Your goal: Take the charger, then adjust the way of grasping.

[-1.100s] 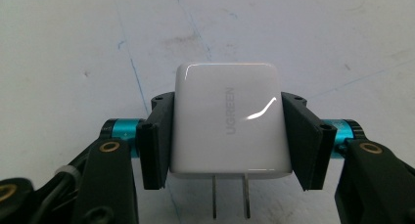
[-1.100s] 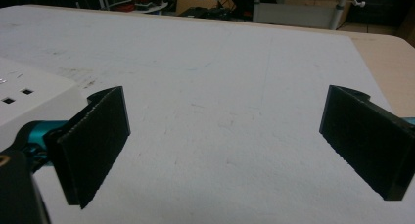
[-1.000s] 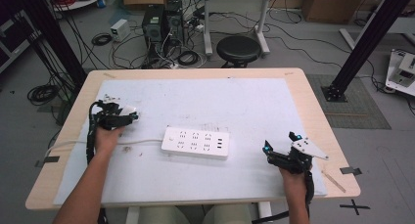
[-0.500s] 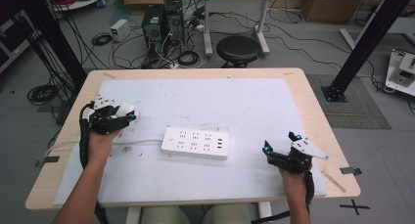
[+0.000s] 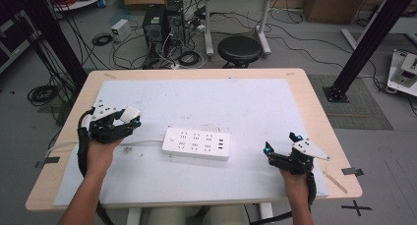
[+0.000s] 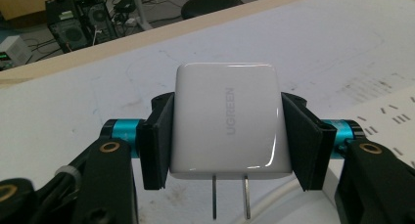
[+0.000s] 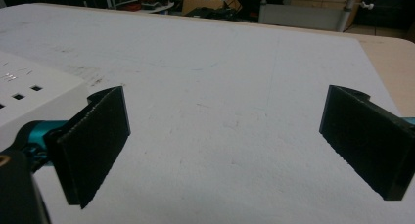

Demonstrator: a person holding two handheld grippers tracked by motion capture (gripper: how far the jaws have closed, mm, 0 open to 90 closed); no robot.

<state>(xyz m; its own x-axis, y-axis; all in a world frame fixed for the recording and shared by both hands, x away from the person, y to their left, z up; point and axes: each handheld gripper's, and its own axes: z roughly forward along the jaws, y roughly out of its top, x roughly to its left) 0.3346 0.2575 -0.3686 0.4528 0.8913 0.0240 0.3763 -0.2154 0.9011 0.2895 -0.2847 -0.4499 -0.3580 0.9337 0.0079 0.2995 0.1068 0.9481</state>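
White and glossy, the charger (image 6: 226, 121) sits clamped between the two black jaws of the left gripper (image 6: 226, 136). Both pads press flat on its two opposite sides, so this gripper is closed on it. The word UGREEN runs along the face of the charger, and its two metal prongs (image 6: 230, 197) point toward the camera of the gripper. In the high view the left gripper (image 5: 129, 121) is at the left part of the table (image 5: 314, 102), above the white mat (image 5: 246, 102), with the charger (image 5: 129, 115) at its tip, a little to the left of the power strip (image 5: 196, 143). The cord (image 5: 142, 144) of the strip goes out to the left, below this gripper.

The power strip lies flat on the mat near the middle of the table, with rows of sockets on top.

The right gripper (image 5: 280, 149) is at the right part of the table, well apart from the strip. Its jaws stand wide open and nothing is between them; in the right gripper view the bare mat (image 7: 225, 111) shows in the gap, and a corner of the power strip (image 7: 29, 99) lies at the left side.
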